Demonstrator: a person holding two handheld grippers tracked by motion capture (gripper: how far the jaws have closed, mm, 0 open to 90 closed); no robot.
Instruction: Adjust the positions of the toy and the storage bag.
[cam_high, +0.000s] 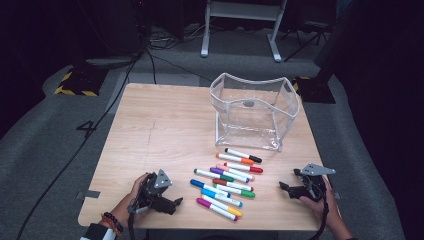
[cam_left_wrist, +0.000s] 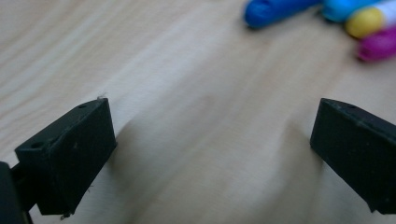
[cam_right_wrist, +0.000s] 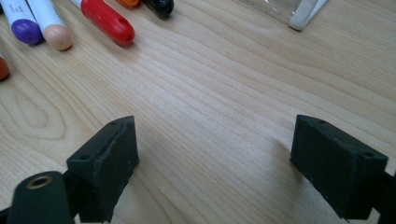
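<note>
Several colored markers (cam_high: 227, 182) lie side by side on the wooden table (cam_high: 165, 135), in front of a clear plastic pouch (cam_high: 254, 110) that stands open. My left gripper (cam_high: 172, 203) rests near the front left edge, open, jaws pointing at the markers with bare wood between them. In the left gripper view the blue marker cap (cam_left_wrist: 271, 11) and the yellow and magenta caps (cam_left_wrist: 373, 32) lie ahead. My right gripper (cam_high: 286, 188) rests at the front right, open and empty. In its view the red cap (cam_right_wrist: 107, 21) and purple cap (cam_right_wrist: 23, 28) lie ahead, with the pouch corner (cam_right_wrist: 303, 7) beyond.
The table stands on grey carpet, with its front edge close under both hands. A white frame (cam_high: 242, 25) and cables (cam_high: 125, 75) lie on the floor beyond the far side. A strip of grey tape (cam_high: 87, 194) sits at the table's left front edge.
</note>
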